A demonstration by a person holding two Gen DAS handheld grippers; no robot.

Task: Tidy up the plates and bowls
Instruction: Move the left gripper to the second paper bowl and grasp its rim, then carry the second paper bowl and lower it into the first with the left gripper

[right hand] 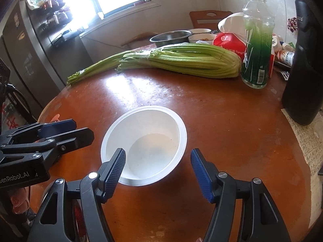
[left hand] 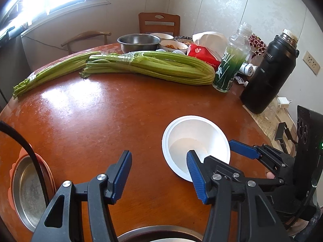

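The white bowl (right hand: 144, 145) sits empty on the tabletop (right hand: 222, 121), near the front edge and right of centre. The right tongs (right hand: 157, 169) hang just over its near rim, spread wide with nothing held; one pad is over the inside wall, the other outside, clear of the rim. The left tongs (left hand: 159, 173) hover beside it, also parted and empty. The bowl looks light and thin-walled, so a one-sided pinch may tip or skid it across the glossy wood. The two tongs are close together and could collide. A metal plate (left hand: 28, 191) waits at the near left.
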